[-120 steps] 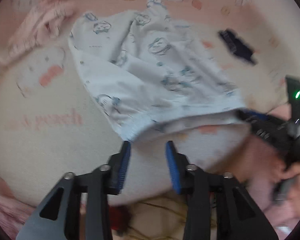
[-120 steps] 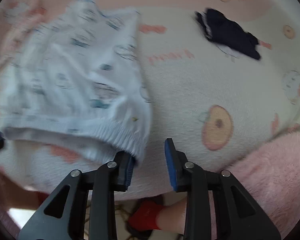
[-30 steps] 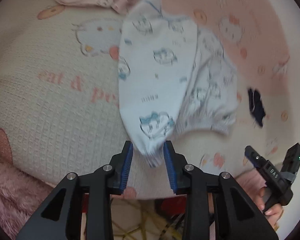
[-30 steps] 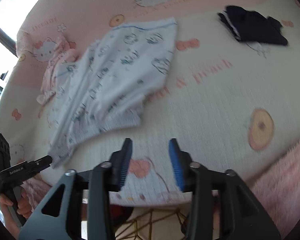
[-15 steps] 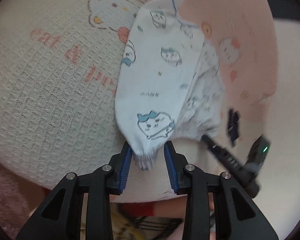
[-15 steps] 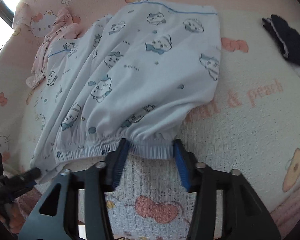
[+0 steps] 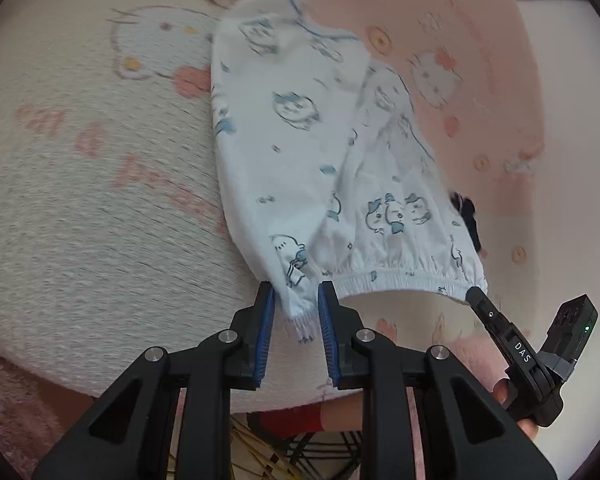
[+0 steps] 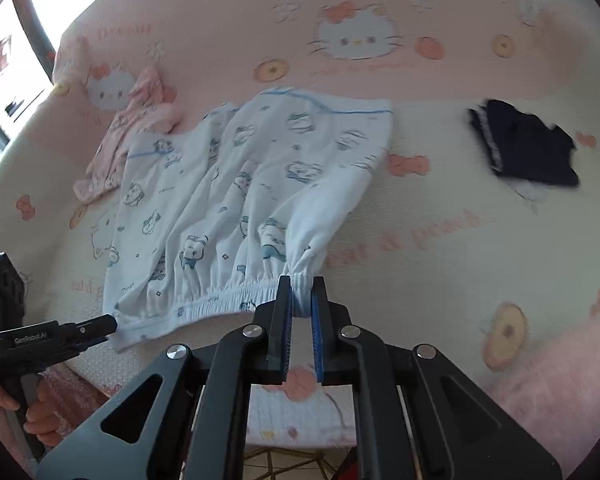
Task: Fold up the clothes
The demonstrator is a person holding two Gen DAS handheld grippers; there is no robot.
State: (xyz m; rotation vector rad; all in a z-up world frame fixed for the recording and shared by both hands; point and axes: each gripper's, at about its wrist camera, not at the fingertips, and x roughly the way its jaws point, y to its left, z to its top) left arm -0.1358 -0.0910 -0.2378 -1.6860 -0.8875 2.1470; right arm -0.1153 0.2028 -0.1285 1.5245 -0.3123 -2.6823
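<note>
A white garment (image 7: 292, 140) printed with blue cartoon animals lies on the bed, its elastic band towards me. My left gripper (image 7: 296, 292) has the band's left corner bunched between its blue pads, which touch it on both sides as the jaws are closing. My right gripper (image 8: 301, 286) is shut on the band's right corner, with gathered cloth pinched between the pads. The garment (image 8: 260, 168) stretches between the two grips. In the other wrist's view each tool shows at its corner: the left gripper (image 8: 112, 322) and the right gripper (image 7: 476, 294).
The bed cover (image 8: 460, 240) is cream and pink with cat prints. A crumpled pink garment (image 8: 140, 128) lies behind the white one at the left. A folded dark garment (image 8: 524, 144) lies at the far right. A fluffy pink blanket (image 8: 560, 380) covers the near right edge.
My right gripper came in to the elastic band, shut on its right corner and drew it taut. My left gripper sank a little and narrowed its jaws on the left corner.
</note>
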